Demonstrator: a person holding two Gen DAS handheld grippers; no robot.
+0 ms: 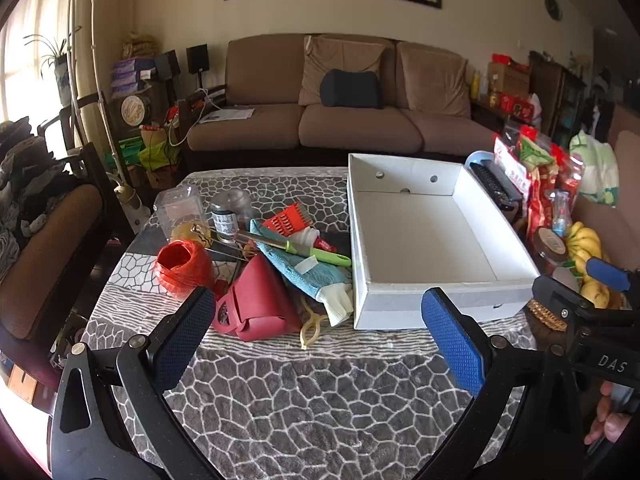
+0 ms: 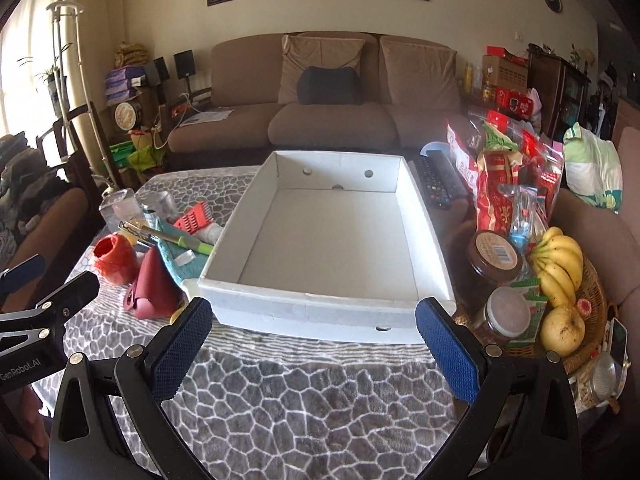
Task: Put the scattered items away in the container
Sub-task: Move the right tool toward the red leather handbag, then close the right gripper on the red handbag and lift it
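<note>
I am holding my left claw [image 1: 318,336] over the gray tablecloth [image 1: 320,400], and its two blue fingers [image 1: 452,340] are spreading wide with nothing between them. Just past its tip, a red pouch [image 1: 260,304] is lying on the cloth, with a yellow clip [image 1: 311,326] beside it. A little farther out, a blue and white glove [image 1: 312,276] is lying under a green-handled tool [image 1: 316,252]. A ball of red string [image 1: 182,264] is sitting to the left of the pouch. Behind these, an orange comb [image 1: 290,218], a white tube [image 1: 316,238], a small jar [image 1: 230,212] and a clear cup [image 1: 178,208] are sitting in a messy pile.

I am holding my right claw [image 2: 314,346] wide too, and it is pinching nothing. The white box [image 2: 320,312] is sitting right in front of it, and the box is standing empty. The pile is lying to the left of the box, touching its side. To the right of the box, bananas [image 2: 560,260] are resting in a basket [image 2: 592,320].
</note>
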